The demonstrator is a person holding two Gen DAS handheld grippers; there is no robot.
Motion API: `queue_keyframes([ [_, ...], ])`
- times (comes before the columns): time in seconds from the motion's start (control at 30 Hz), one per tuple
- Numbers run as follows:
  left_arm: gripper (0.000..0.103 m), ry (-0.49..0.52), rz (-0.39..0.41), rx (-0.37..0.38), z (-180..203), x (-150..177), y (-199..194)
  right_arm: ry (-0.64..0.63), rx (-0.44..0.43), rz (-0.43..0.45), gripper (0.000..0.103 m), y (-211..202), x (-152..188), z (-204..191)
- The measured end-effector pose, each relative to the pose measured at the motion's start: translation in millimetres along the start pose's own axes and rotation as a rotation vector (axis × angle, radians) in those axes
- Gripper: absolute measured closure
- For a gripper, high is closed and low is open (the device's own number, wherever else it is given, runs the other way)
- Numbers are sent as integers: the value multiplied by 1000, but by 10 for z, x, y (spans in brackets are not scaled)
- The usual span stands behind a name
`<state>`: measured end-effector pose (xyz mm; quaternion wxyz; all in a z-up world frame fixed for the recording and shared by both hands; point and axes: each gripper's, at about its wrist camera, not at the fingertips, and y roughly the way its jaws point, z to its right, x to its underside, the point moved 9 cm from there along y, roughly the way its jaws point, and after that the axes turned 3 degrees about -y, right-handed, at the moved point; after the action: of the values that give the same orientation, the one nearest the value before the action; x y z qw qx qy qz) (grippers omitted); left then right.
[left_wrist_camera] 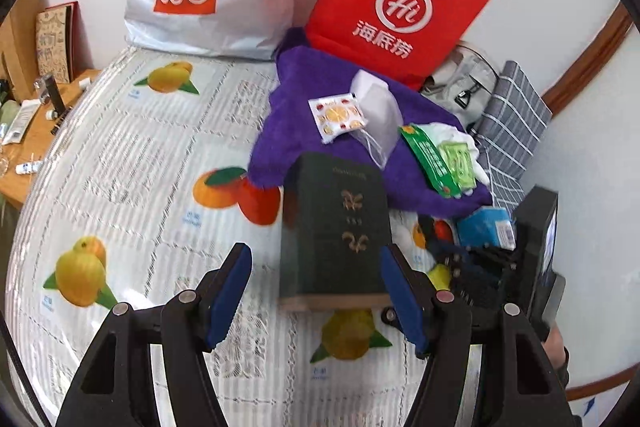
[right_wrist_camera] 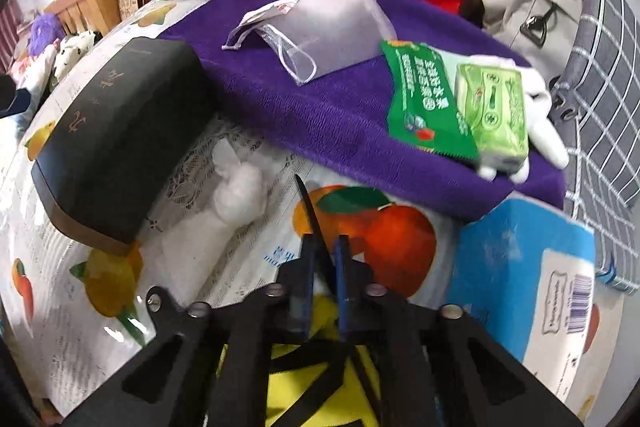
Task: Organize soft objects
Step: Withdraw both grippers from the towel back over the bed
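On the bed, the left claw (left_wrist_camera: 316,291) stands apart before a dark book (left_wrist_camera: 336,227), while the right claw (right_wrist_camera: 323,247) pinches a thin black strip (right_wrist_camera: 310,211).

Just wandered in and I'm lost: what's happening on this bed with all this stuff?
A person is sorting things on a fruit-print bedsheet with a pair of tongs in each hand. The left tongs stand open by a dark box, not gripping it. The right tongs are shut, a thin black strip poking out between them. The purple towel, with its packets and a white glove, lies untouched.
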<state>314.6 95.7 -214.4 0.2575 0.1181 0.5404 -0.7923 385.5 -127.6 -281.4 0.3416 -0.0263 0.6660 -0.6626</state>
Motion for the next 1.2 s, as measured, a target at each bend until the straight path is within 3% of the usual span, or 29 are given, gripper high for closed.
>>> queue_keyframes([
  [0.17, 38, -15, -18, 6, -1, 154, -17, 100, -66, 109, 100, -316, -132, 71],
  [0.6, 38, 3, -19, -7, 198, 652, -287, 216, -56, 295, 100, -1419, 93, 156],
  [0.77, 38, 20, -43, -13, 313, 898, -249, 222, -55, 291, 100, -1641, 445, 143],
  [1.03, 38, 71, -72, -25, 560, 1240, -76, 272, -34, 205, 100, -1470, 1317, 198],
  [1.2, 40, 180, -49, -93, 766, 1199, 78, 309, 60, 152, 100, -1270, 1748, 407],
])
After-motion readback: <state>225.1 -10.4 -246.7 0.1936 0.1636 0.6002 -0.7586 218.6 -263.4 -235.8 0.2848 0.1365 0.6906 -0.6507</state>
